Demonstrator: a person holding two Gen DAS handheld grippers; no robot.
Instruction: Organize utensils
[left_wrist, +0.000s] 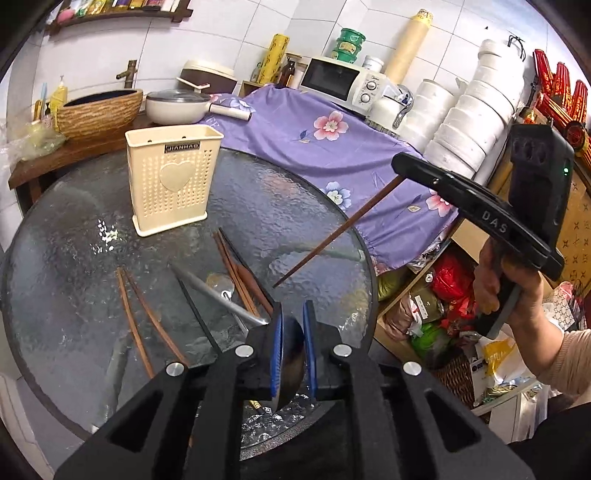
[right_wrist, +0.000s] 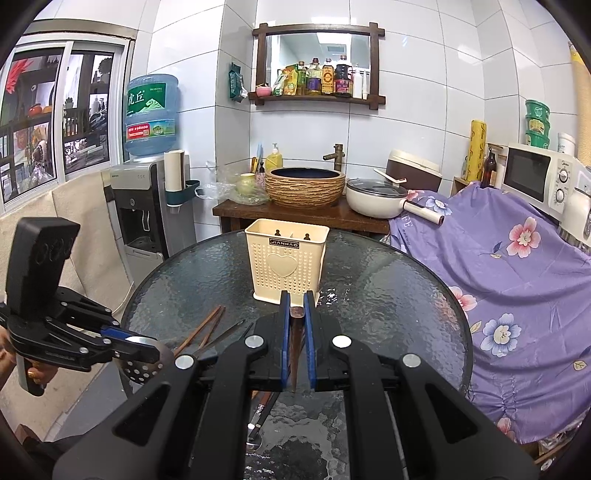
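My right tongs (right_wrist: 296, 343) are clamped nearly shut on a dark wooden chopstick (left_wrist: 334, 234), which hangs out of them with its tip just above the glass table (left_wrist: 314, 221). My left tongs (left_wrist: 293, 350) are also almost closed, gripping the bowl of a perforated metal skimmer (right_wrist: 142, 363); the right wrist view shows the round holed disc pinched between the blue pads. The cream utensil holder (right_wrist: 286, 258) stands upright toward the far side of the table, and looks empty from here. Loose on the glass, nearer me, lie more chopsticks (left_wrist: 236, 273), a metal spoon (left_wrist: 221, 284) and another brown pair (left_wrist: 142, 321).

I judge the sorting is at an early step: both tools are loaded and nothing has gone in yet. The next move, as I see it, is to carry the chopstick over the holder's open top, tilt it near vertical, and let go only once its tip is inside a compartment. The skimmer needs the same, and I must keep the two hands from crossing
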